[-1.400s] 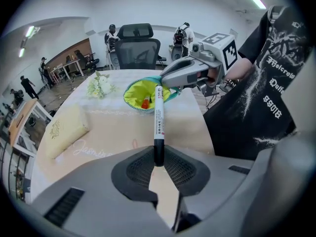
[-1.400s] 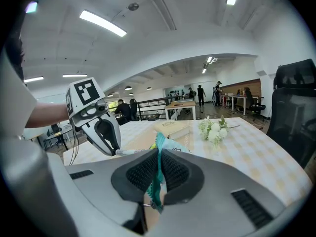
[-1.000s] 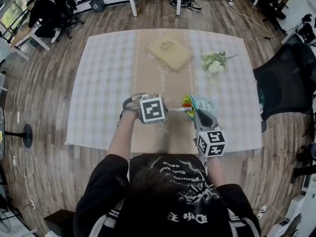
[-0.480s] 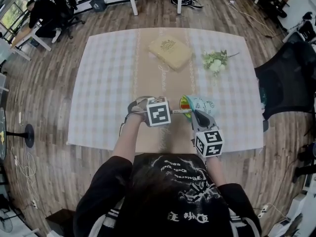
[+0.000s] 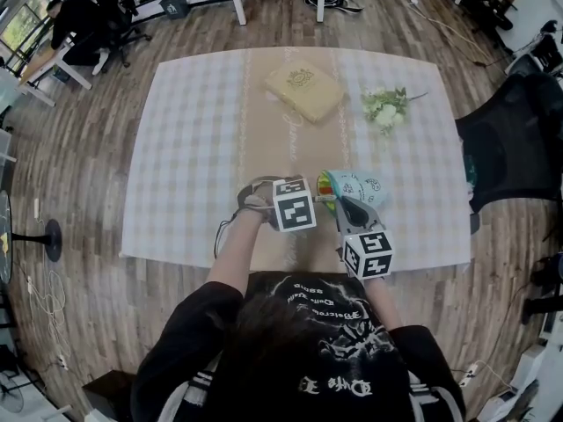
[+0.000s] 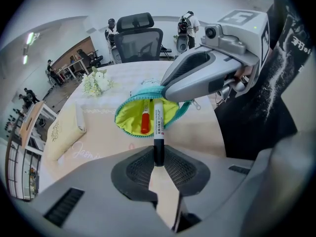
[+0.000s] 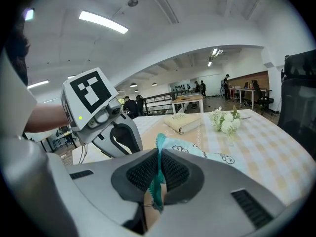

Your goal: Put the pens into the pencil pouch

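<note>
Two grips: left claw (image 6: 158, 158) on pen (image 6: 158, 125) at pouch (image 6: 127, 122) mouth, right claw (image 7: 159, 171) on rim.

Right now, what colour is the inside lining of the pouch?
Lime yellow-green, inside the pencil pouch; the left gripper view shows it best.

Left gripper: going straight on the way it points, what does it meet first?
Probably the open pencil pouch: the white pen in the left gripper points into its yellow-green lining, beside a red pen. Depth unclear.
</note>
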